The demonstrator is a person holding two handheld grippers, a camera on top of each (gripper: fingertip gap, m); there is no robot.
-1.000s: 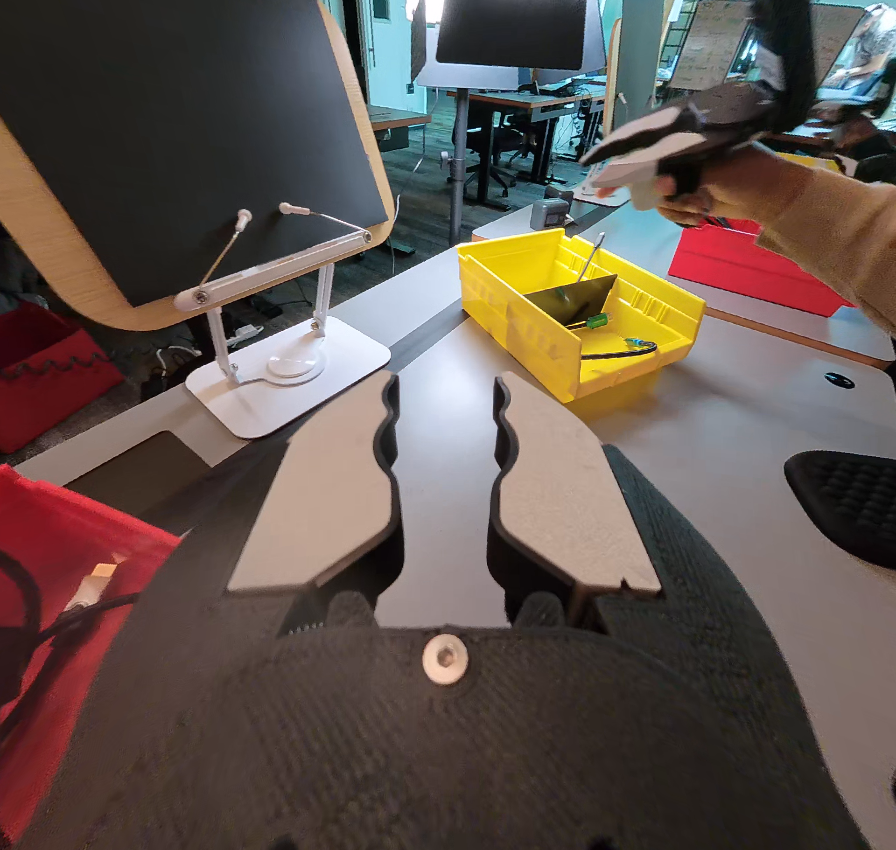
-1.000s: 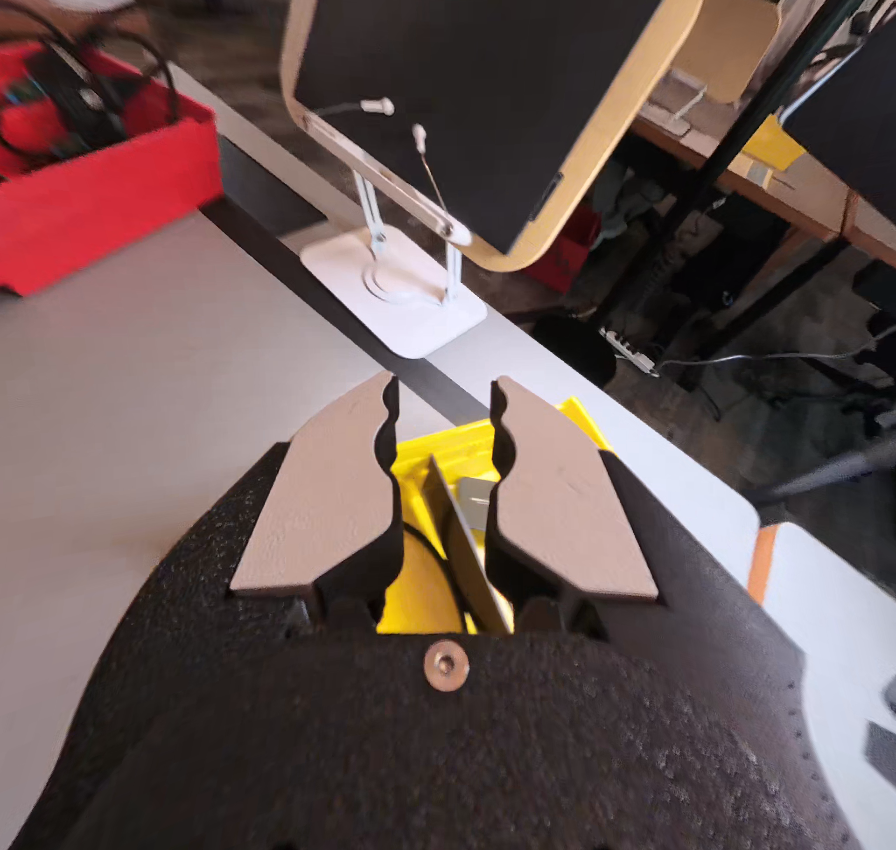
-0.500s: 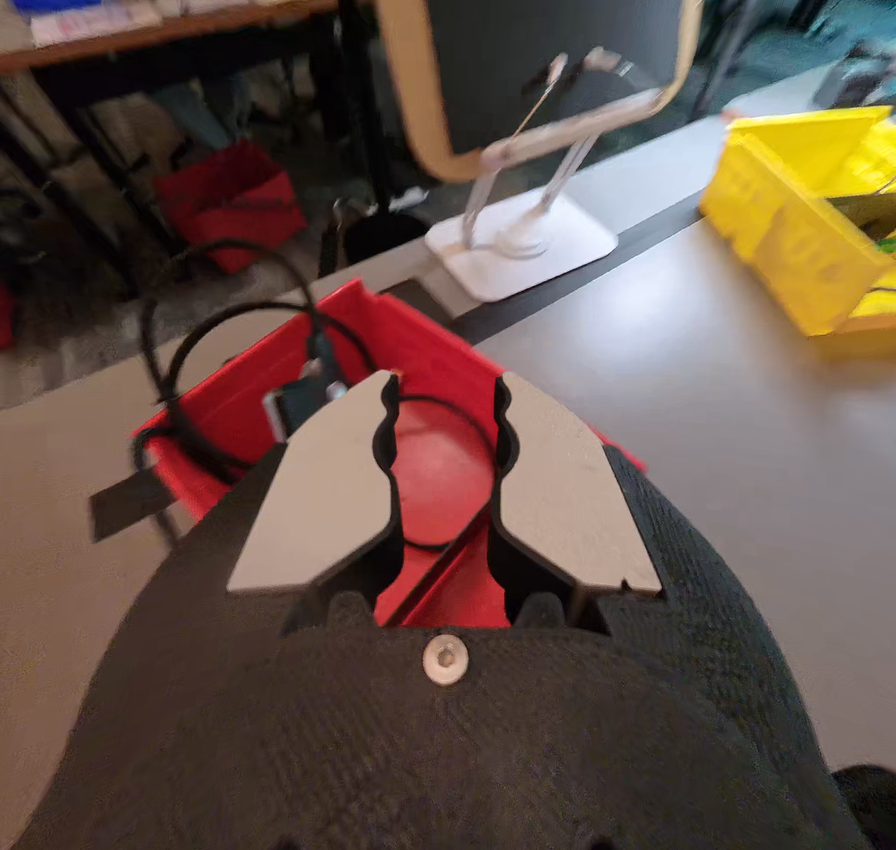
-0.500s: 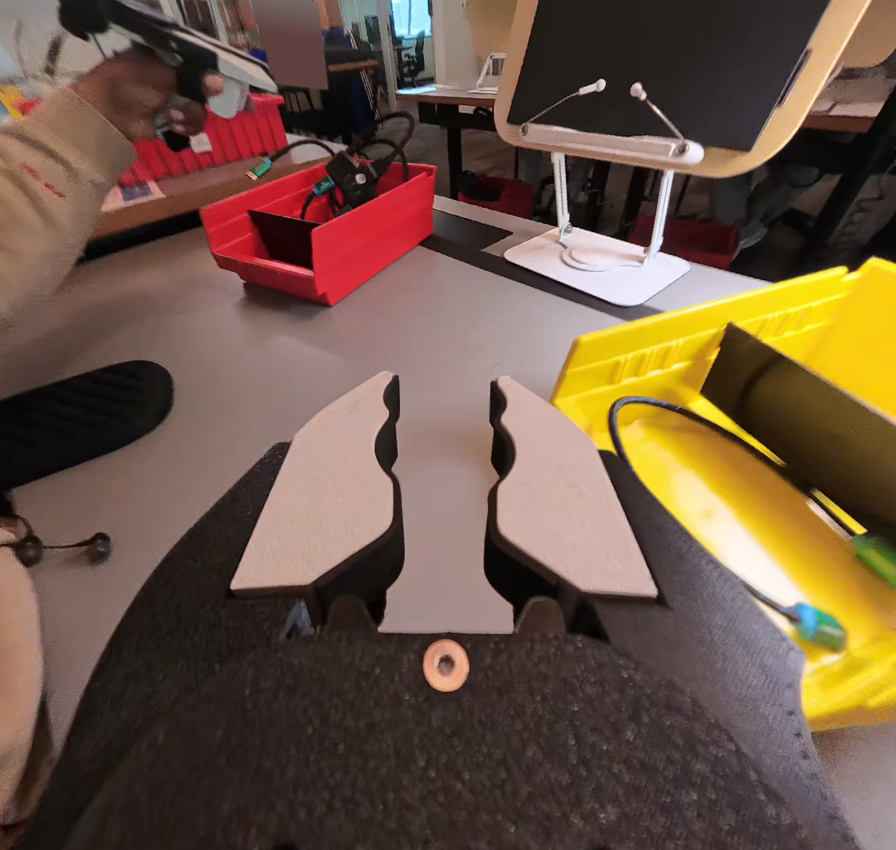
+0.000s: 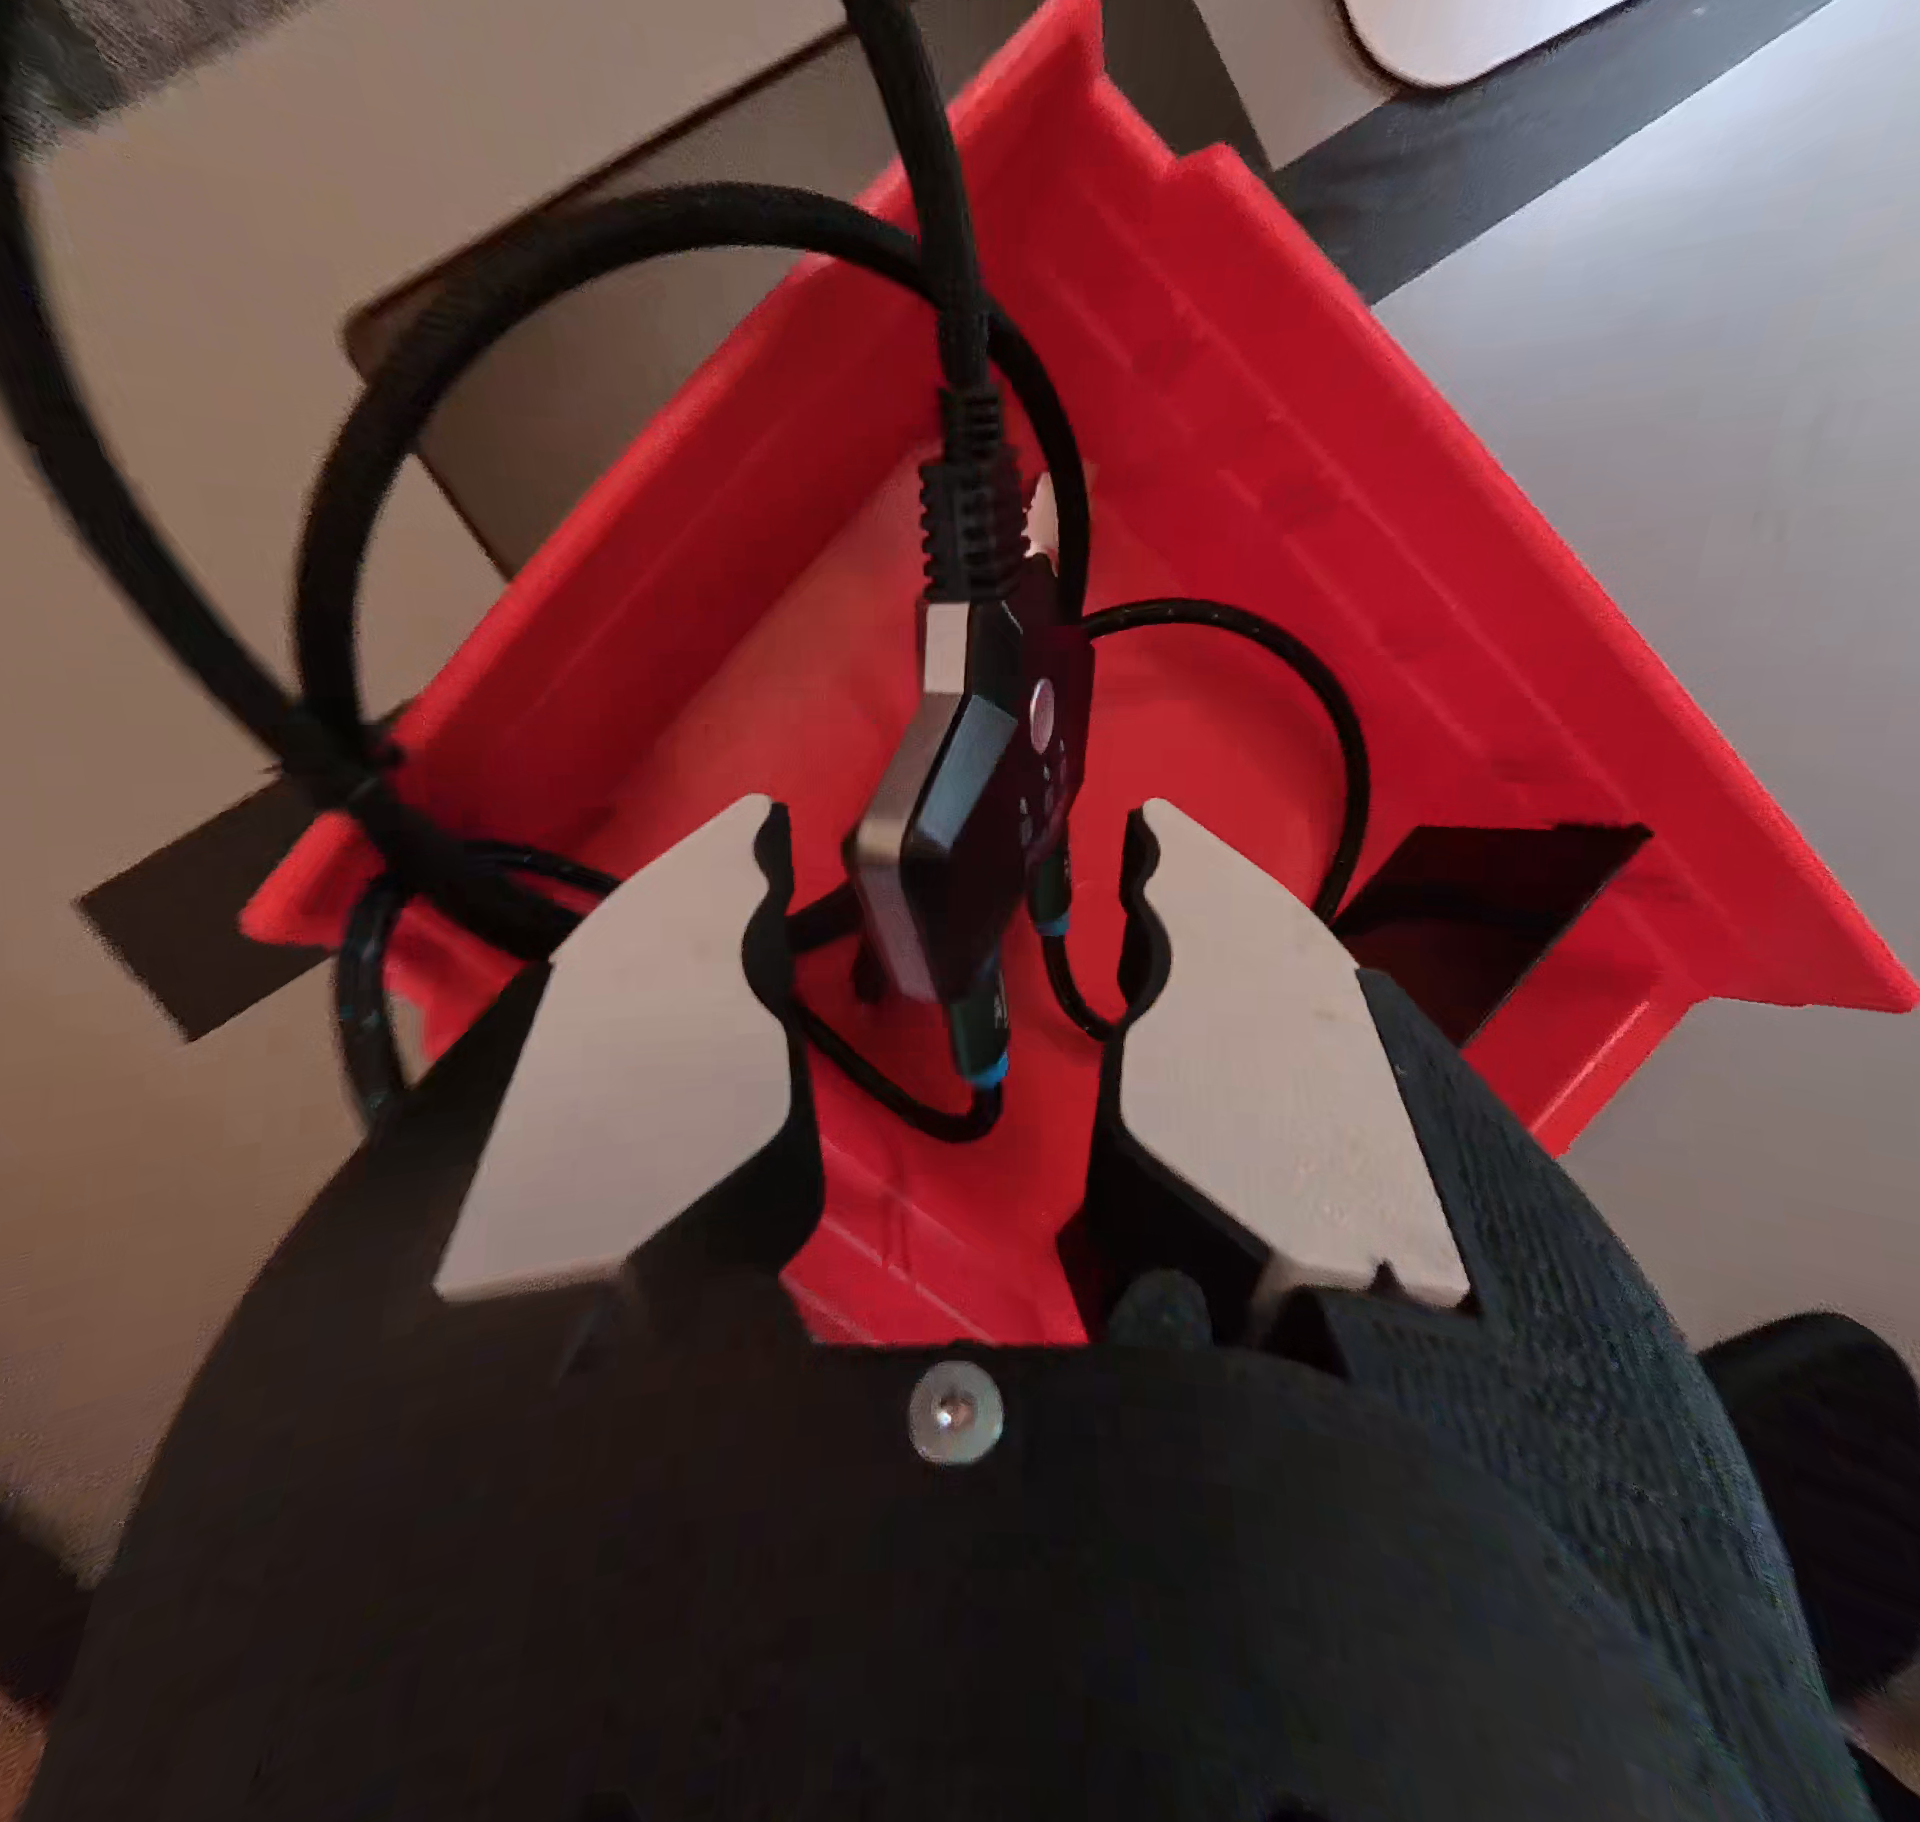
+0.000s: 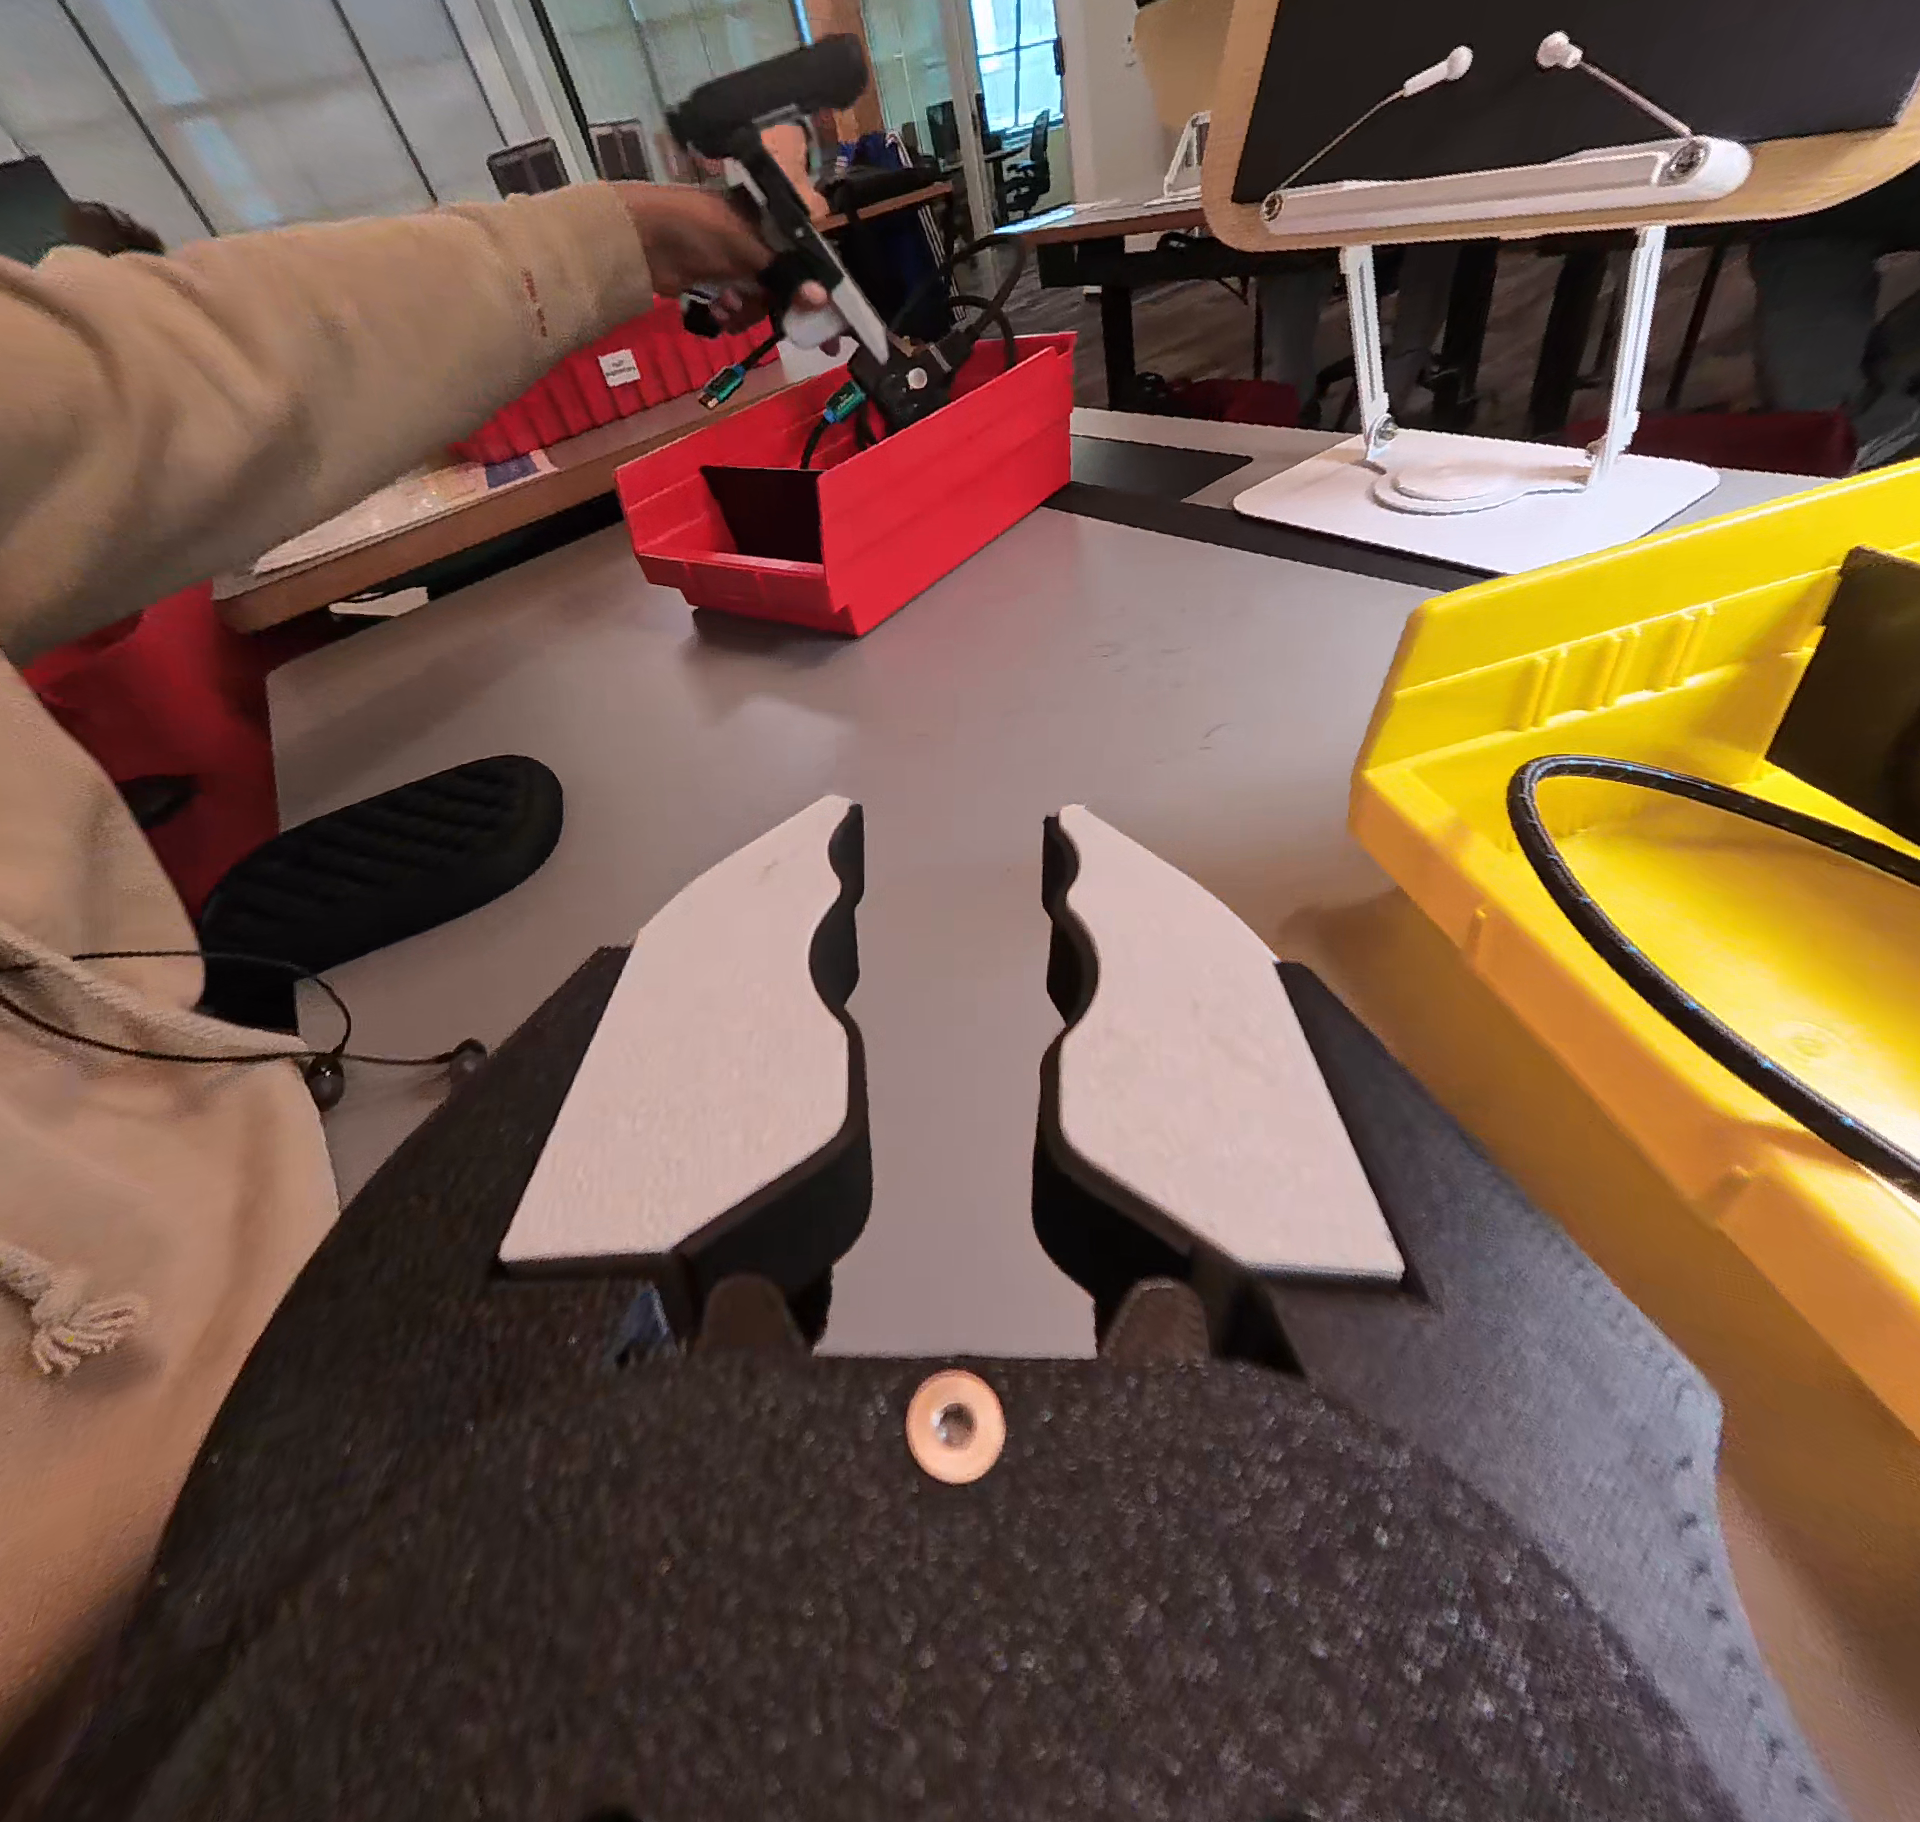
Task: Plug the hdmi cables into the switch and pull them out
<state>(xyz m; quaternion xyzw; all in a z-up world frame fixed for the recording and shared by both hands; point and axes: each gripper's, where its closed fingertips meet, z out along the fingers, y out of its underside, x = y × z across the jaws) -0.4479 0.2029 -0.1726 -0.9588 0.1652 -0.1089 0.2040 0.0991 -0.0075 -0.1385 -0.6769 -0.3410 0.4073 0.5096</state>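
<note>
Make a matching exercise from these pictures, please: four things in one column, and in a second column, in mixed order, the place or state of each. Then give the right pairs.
Things
1. left claw
2. right claw
3. small black HDMI switch box with a grey metal edge
4. thin black cable loop

Places or states
A. lies in the yellow plastic bin
B. open, above the bare grey tabletop
C. open, reaching down into the red plastic bin
D. stands tilted in the red bin, with a thick black braided cable plugged into its top

Pairs: 1-C, 2-B, 3-D, 4-A
</note>
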